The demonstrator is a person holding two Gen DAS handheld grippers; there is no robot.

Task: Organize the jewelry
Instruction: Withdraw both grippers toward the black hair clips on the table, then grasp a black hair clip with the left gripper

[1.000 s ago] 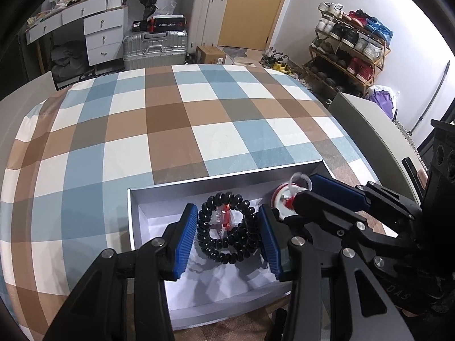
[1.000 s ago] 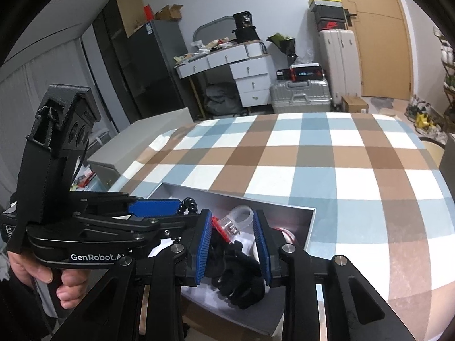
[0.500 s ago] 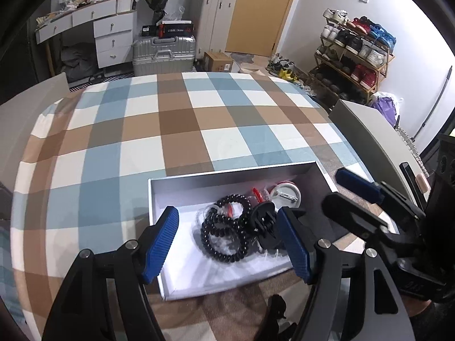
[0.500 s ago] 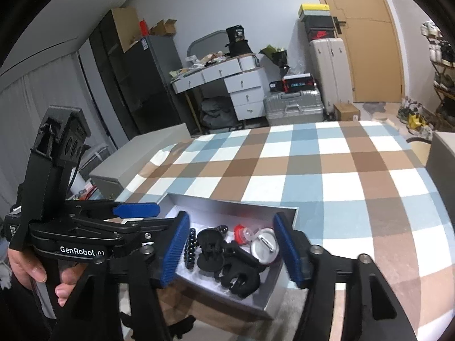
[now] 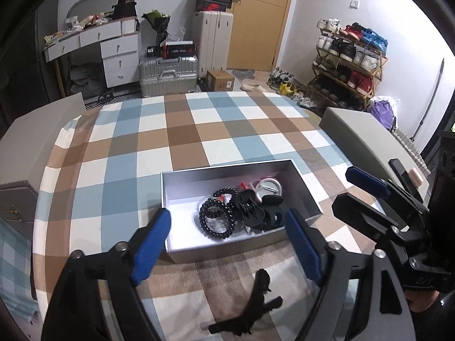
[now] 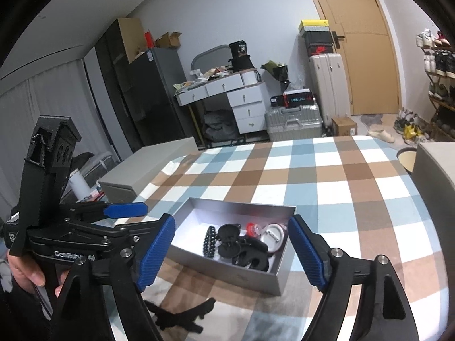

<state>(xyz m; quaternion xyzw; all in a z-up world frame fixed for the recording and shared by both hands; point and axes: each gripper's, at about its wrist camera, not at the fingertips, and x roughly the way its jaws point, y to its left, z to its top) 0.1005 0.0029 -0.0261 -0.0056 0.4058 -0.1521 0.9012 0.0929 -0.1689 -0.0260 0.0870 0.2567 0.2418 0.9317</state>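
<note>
A grey box (image 5: 307,191) (image 6: 250,278) sits on the checked tablecloth. Inside lie black spiral hair ties (image 5: 217,217) (image 6: 210,243), black claw clips (image 5: 257,211) (image 6: 244,251), a round silver badge (image 5: 270,188) (image 6: 274,237) and a small red-and-clear piece (image 6: 251,227). A black fuzzy hair piece (image 5: 250,312) (image 6: 182,316) lies on the cloth in front of the box. My left gripper (image 5: 230,244) is open and empty, raised above the near edge of the box. My right gripper (image 6: 231,251) is open and empty above the box; it also shows in the left wrist view (image 5: 366,196).
Grey chair backs stand at the table's left (image 5: 37,142) and right (image 5: 364,133). Beyond the table are a white desk (image 5: 113,51), suitcases (image 5: 167,74), a shoe rack (image 5: 349,62) and a door (image 6: 366,65).
Both grippers opened wide and drew back up from the box. The right gripper let go of a black claw clip, which now lies in the box. The hair ties stay inside.
</note>
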